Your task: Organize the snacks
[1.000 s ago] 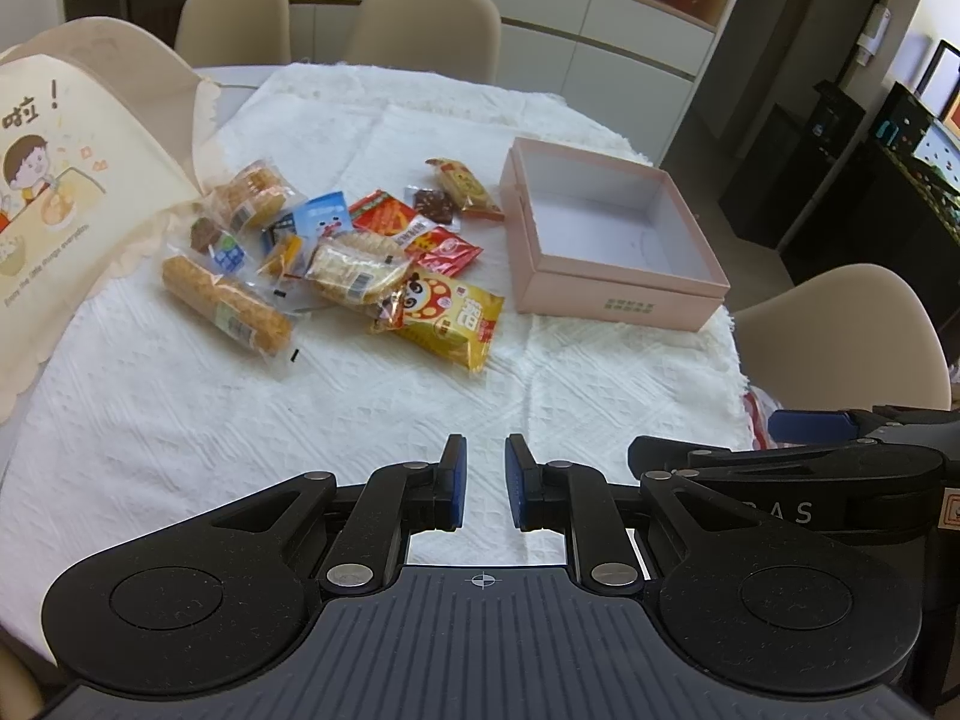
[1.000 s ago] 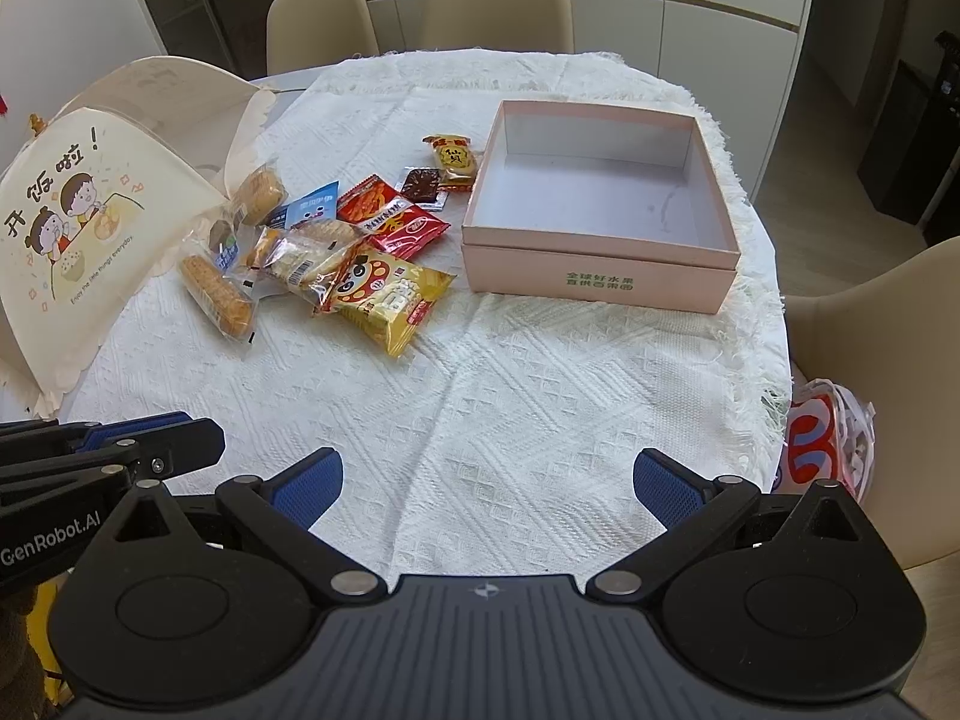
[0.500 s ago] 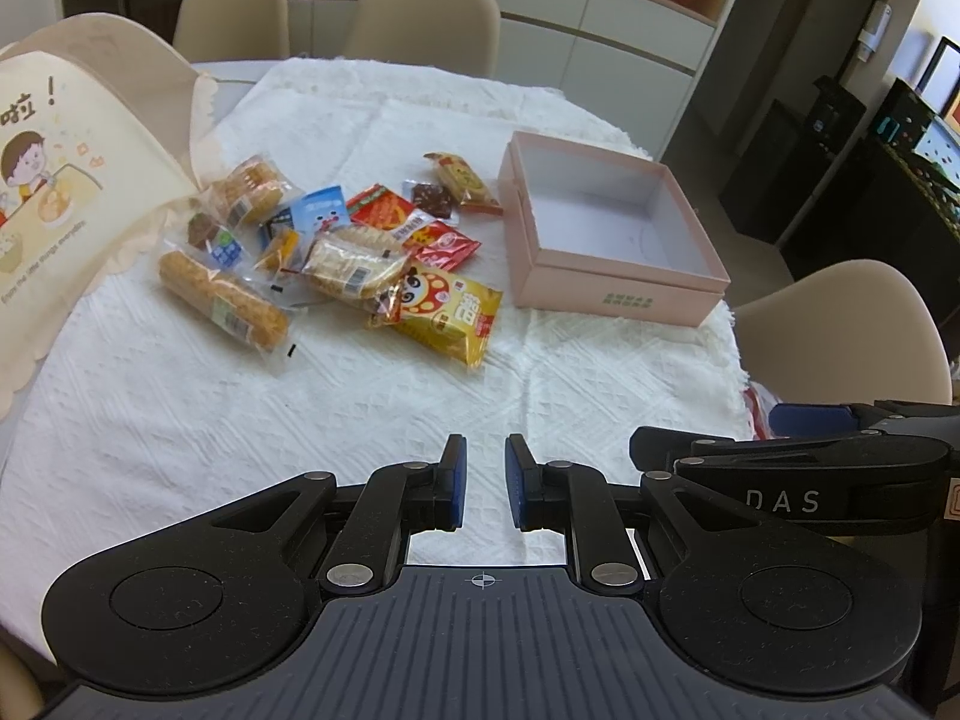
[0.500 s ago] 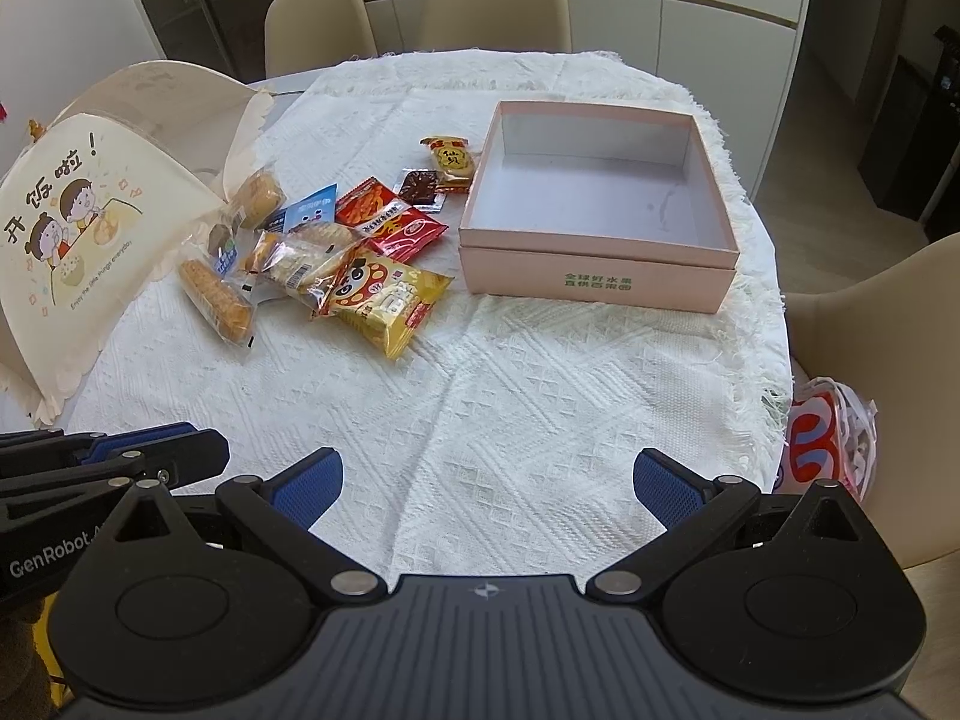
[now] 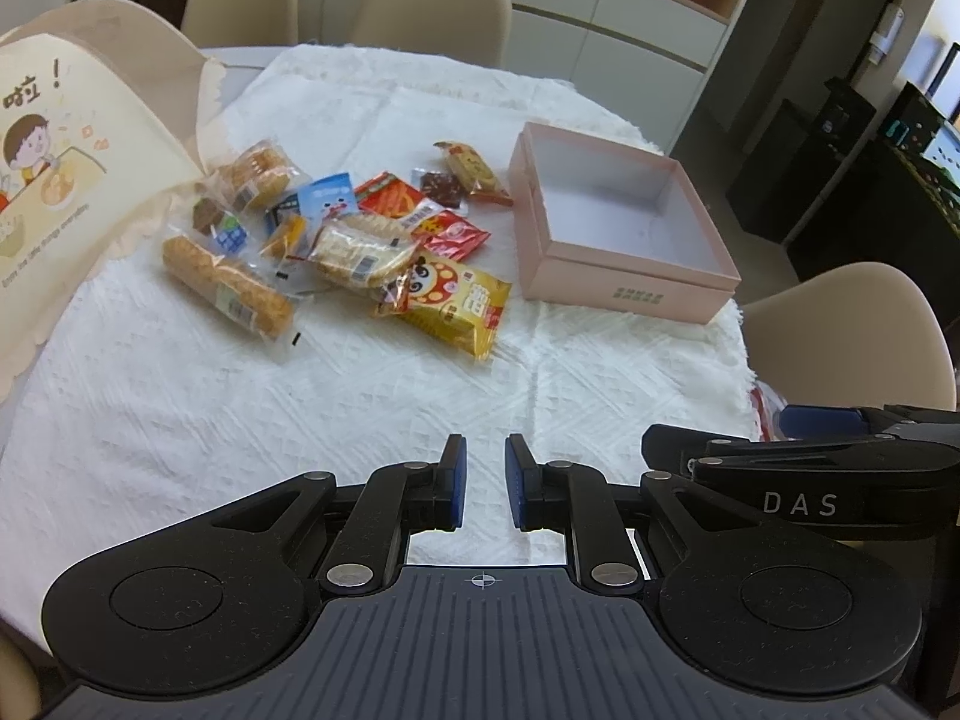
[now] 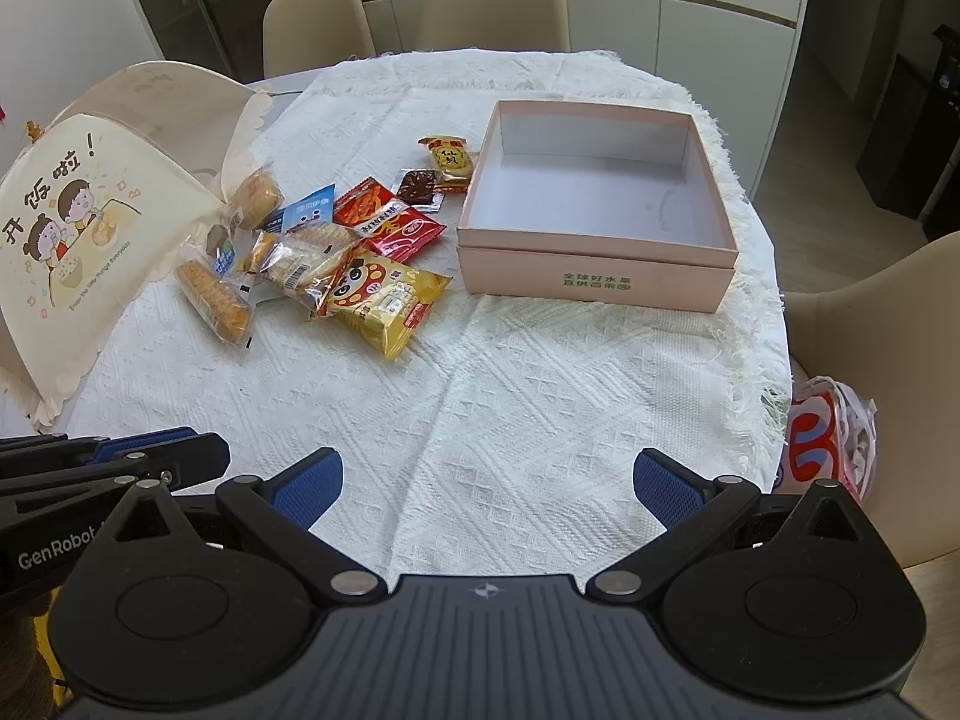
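Left gripper [image 5: 485, 483] is held above the near edge of the white tablecloth [image 5: 384, 396], jaws nearly closed with only a narrow gap, nothing gripped. Right gripper [image 6: 489, 489] is held beside it, jaws spread wide, nothing between them.

Snack packets are piled loosely at the table's left-centre: yellow cartoon packet [image 6: 384, 299] nearest, red packet [image 6: 390, 225] behind it, long biscuit pack [image 6: 214, 300] at the pile's left. Pink box [image 6: 594, 279] is seen open and empty just to the right of the pile, well apart from both grippers. Folded food cover [image 6: 78, 228] is seen at far left.
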A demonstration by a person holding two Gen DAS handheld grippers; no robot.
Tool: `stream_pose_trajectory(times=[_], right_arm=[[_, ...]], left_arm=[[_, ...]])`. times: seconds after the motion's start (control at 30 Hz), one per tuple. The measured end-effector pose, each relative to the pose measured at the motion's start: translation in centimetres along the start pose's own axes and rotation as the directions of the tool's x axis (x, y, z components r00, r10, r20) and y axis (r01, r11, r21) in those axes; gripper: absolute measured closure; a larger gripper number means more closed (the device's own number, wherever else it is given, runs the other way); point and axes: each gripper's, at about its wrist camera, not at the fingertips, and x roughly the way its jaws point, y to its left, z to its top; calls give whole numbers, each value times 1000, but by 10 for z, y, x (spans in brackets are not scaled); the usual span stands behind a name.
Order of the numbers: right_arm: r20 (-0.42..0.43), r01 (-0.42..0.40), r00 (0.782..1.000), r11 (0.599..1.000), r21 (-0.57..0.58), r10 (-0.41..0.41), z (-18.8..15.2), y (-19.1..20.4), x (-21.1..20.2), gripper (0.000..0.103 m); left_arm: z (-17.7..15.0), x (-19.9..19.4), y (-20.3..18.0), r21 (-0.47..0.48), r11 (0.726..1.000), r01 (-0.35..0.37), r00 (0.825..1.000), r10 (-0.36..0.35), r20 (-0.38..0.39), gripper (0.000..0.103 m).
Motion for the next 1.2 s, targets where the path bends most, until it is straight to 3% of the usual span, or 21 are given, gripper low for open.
stream_pose_trajectory(times=[0.17, 0.4, 0.63, 0.73, 0.83, 1.0, 1.1, 1.2], right_arm=[[15, -6, 1000, 1000, 13, 5, 3, -2, 5, 0], [158, -26, 987, 1000, 17, 23, 31, -17, 59, 0], [88, -115, 990, 992, 59, 109, 83, -17, 146, 0], [82, -152, 986, 987, 49, 147, 97, -6, 162, 0], [113, -161, 981, 987, 7, 159, 108, 11, 176, 0], [85, -145, 985, 987, -66, 150, 115, 34, 198, 0], [85, -122, 988, 988, -92, 130, 103, 37, 186, 0], [70, -91, 993, 990, -108, 99, 84, 32, 175, 0]], left_arm=[[3, 13, 10, -46, 999, 26, 999, -27, -23, 85], [2, 52, 55, -237, 955, 177, 983, -185, -12, 85], [24, 80, 98, -270, 943, 196, 980, -196, 28, 84], [59, 86, 104, -229, 951, 207, 978, -198, 60, 84], [112, 110, 105, -177, 951, 254, 967, -245, 72, 84], [200, 177, 90, -110, 963, 248, 969, -249, 4, 83], [237, 218, 75, -68, 975, 210, 977, -212, -33, 83], [268, 265, 59, -57, 974, 219, 973, -222, -68, 83]])
